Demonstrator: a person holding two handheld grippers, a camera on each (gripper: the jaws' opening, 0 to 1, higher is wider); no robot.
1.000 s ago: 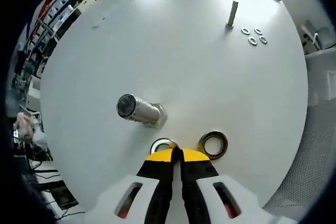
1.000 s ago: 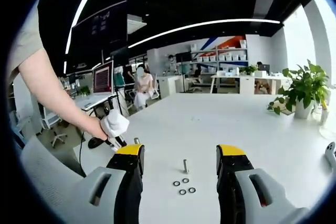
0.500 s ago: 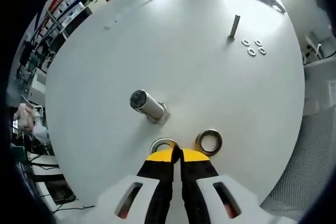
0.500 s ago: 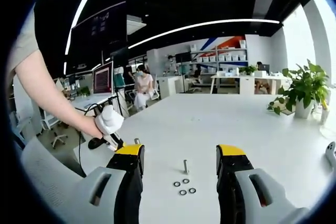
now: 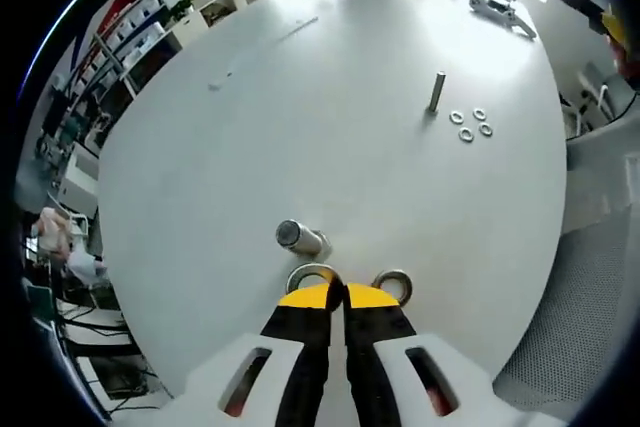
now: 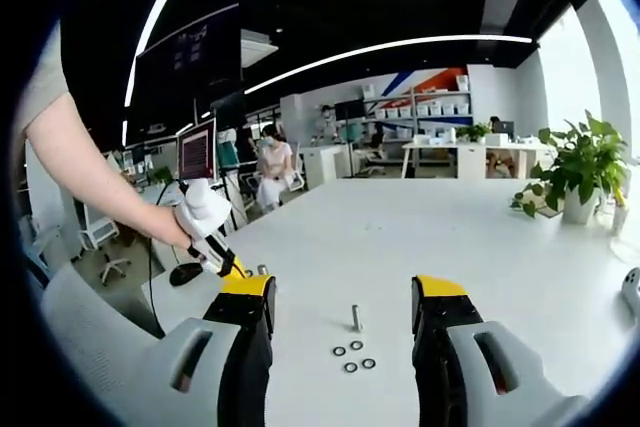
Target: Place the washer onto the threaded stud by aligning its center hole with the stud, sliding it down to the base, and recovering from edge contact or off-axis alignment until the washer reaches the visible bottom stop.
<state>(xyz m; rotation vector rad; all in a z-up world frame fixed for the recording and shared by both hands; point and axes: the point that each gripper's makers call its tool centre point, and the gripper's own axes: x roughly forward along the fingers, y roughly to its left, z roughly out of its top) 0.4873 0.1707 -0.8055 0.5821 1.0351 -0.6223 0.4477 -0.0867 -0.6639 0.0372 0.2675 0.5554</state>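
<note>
Honestly, the left tongs (image 5: 335,290) are pinching the washer (image 5: 311,275) by its rim, looking stiff, light and slippery, while the right tongs (image 6: 343,292) are hanging wide open.

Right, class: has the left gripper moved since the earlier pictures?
Yes. In the right gripper view, the left gripper has lifted up and away from the table, while the small stud stays where it was in that view.

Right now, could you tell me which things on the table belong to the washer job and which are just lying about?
Job: washer pinched in left gripper; large stud; open right gripper.

Lying about: second large washer; thin stud; four small washers; potted plant.
</note>
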